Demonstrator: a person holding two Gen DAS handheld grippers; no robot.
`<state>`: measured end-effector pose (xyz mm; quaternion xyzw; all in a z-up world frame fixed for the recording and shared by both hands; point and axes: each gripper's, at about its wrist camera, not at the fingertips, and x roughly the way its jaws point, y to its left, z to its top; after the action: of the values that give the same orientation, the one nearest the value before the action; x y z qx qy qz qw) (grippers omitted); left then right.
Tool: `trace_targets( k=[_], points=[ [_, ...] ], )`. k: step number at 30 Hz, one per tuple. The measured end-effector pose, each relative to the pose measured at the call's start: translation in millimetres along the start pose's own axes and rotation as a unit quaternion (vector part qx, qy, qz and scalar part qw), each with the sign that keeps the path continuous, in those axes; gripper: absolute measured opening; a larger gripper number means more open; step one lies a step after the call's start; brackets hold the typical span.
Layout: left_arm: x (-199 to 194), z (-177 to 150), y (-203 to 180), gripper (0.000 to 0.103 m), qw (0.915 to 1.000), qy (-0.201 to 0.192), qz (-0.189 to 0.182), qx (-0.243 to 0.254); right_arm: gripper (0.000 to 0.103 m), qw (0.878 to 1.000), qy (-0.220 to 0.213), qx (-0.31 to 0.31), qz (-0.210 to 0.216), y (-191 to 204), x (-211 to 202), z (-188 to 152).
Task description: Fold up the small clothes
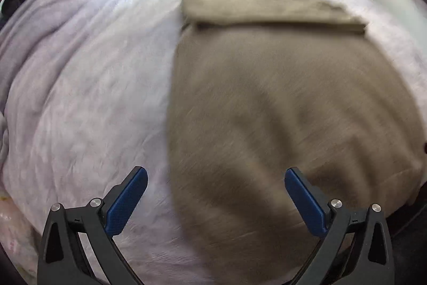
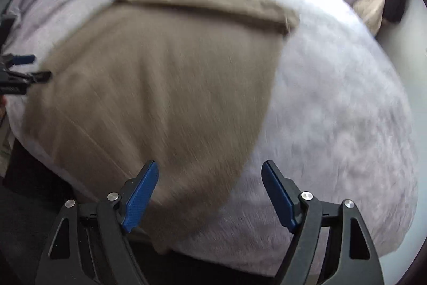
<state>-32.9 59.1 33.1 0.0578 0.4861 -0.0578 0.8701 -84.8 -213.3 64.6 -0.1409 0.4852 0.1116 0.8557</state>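
Both grippers, the left gripper [image 1: 216,175] and the right gripper [image 2: 209,168], are hanging wide open and empty while we are hovering over the tan garment [image 1: 280,103] lying flat on the bed [image 1: 93,98]. We are risking pinching the bedcover with its edge, rumpling the fold; no containers are showing.

Left gripper [image 1: 216,178] jaws wide, right gripper [image 2: 209,172] wide too, seemingly empty
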Motion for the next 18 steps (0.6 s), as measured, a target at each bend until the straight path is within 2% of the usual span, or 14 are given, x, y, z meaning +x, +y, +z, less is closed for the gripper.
trace_targets(
  k=[2,3,6,8,11,14,16,18],
  points=[
    [-0.6,4.7,-18.4,0.103,0.9993,-0.007,-0.033,0.014,0.083,0.999,-0.034,-0.027,0.025,26.2,-4.3,17.5],
    [0.7,2.3,-25.3,0.103,0.9991,-0.004,-0.039,0.020,0.083,0.998,-0.035,-0.043,0.035,39.4,-0.2,24.0],
    [21.8,-4.0,-45.3,0.103,0.9989,0.018,-0.012,0.042,0.083,0.994,-0.026,-0.093,0.047,80.9,29.9,40.0],
    [32.1,-21.4,-46.7,0.103,0.9982,0.027,0.007,0.052,0.082,0.993,-0.002,-0.112,0.034,96.9,54.6,37.8],
    [26.7,-36.0,-29.1,0.103,0.9992,0.025,-0.002,0.031,0.083,0.993,-0.017,-0.096,0.061,78.5,55.6,22.0],
    [24.5,-49.5,-19.0,0.103,0.9994,0.025,-0.009,0.023,0.084,0.994,-0.004,-0.074,0.079,43.5,50.4,-4.2],
    [21.1,-55.4,-18.5,0.103,0.9994,0.024,-0.002,0.026,0.084,0.994,0.000,-0.077,0.074,34.1,47.6,-19.6],
    [15.2,-55.6,-19.5,0.103,0.9993,0.036,0.007,0.013,0.084,0.994,0.009,-0.094,0.052,34.1,39.3,-30.4]
  ],
)
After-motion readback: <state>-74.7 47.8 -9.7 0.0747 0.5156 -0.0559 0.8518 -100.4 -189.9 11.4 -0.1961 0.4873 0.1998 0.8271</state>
